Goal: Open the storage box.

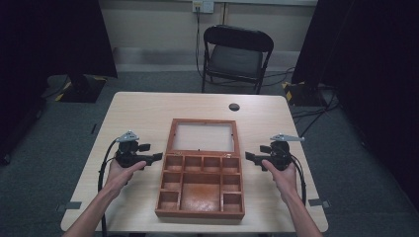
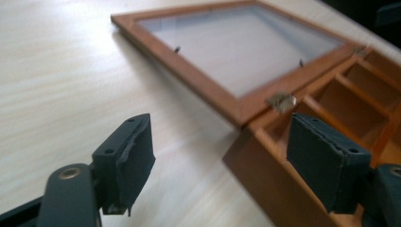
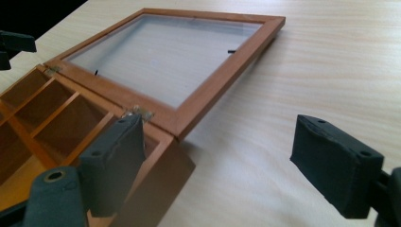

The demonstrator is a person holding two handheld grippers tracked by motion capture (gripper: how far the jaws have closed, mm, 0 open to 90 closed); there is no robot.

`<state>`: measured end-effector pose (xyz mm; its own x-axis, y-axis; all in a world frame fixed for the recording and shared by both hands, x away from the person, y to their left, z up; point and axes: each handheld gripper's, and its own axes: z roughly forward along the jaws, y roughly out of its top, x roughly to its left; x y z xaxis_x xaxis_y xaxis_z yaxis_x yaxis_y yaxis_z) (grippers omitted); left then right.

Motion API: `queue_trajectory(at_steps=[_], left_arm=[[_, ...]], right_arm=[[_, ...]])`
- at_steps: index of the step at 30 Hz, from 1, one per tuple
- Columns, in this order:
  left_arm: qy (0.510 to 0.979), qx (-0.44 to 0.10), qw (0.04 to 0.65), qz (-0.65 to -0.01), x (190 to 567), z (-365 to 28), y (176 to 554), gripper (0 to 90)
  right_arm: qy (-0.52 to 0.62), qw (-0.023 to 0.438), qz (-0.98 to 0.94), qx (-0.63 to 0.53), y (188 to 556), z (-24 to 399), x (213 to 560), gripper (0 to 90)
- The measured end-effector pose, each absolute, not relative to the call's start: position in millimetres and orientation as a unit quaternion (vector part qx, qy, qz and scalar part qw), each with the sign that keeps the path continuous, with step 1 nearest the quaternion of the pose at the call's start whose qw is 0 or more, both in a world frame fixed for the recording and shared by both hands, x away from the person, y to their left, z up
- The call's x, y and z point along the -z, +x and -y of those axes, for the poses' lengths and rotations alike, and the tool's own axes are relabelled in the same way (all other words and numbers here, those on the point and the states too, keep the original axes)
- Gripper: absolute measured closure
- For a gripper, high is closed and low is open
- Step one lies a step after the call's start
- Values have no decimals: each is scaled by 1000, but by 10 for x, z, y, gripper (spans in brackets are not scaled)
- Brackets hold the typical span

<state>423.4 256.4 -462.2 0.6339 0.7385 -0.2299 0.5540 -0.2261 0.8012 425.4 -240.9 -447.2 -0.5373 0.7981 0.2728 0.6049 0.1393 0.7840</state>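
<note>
We see the box (image 1: 200, 186) at centre frame on the table (image 1: 143, 111), lid (image 1: 202, 136) flat open behind. Our left gripper (image 1: 157, 157) and right gripper (image 1: 249, 157) flank it, jaws wide apart, holding nothing.

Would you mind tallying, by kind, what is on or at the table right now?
Wooden box, lid open flat: 1
Handheld grippers, left gripper and right gripper: 2
Folding chair behind the table: 1
Total: 4
</note>
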Motion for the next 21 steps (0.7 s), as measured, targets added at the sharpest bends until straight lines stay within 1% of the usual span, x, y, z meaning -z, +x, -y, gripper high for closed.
queue_trajectory(at_steps=[7, 10, 15, 18, 21], left_arm=[[779, -113, 447, -425, 4641, -2711, 4100, 209], [778, -116, 442, -431, 4662, -2804, 4016, 199], [772, -110, 437, -448, 4684, -2874, 3935, 200], [789, -135, 406, -441, 4675, -2887, 3826, 200], [791, -136, 405, -438, 4683, -2891, 3776, 199]], right_arm=[[475, 118, -754, -438, 4046, 2504, 4444, 175], [485, 134, -756, -419, 3915, 2565, 4456, 176], [492, 136, -757, -409, 3778, 2644, 4491, 173], [500, 137, -756, -399, 3659, 2712, 4549, 174], [503, 135, -760, -388, 3608, 2748, 4606, 174]])
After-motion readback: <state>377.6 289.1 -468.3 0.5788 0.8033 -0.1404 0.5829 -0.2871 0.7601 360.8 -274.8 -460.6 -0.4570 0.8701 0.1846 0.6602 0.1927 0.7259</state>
